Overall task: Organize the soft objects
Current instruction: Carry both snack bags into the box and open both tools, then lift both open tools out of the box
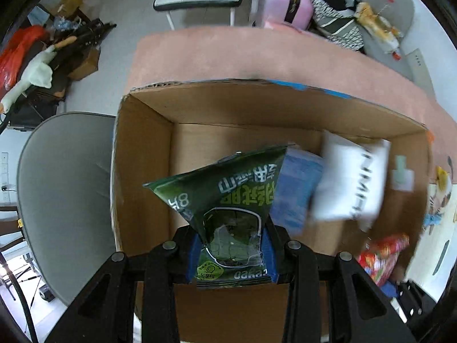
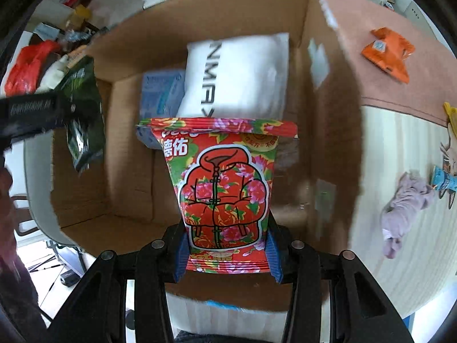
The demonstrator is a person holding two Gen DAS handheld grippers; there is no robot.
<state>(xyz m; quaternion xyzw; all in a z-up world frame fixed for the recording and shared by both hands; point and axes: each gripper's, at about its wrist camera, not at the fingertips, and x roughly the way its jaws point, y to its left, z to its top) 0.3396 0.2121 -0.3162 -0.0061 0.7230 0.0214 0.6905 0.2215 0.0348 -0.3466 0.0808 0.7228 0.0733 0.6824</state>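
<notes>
Over the cardboard box [image 1: 285, 108], the left gripper [image 1: 232, 253] clamps the green packet [image 1: 225, 197]; the right gripper [image 2: 227, 254] clamps the red floral packet [image 2: 225, 188]; simultaneous release risks the packets colliding or snagging the box wall.

From the left wrist we look steeply down, close over the near rim of the open brown cardboard box [image 1: 142, 154], facing its far wall and the pink tabletop beyond. From the right wrist we look down into the same box [image 2: 128, 148] from its other end, equally near. We see the white pillow-like pack [image 1: 351, 180] [image 2: 237, 77] in both views.
</notes>
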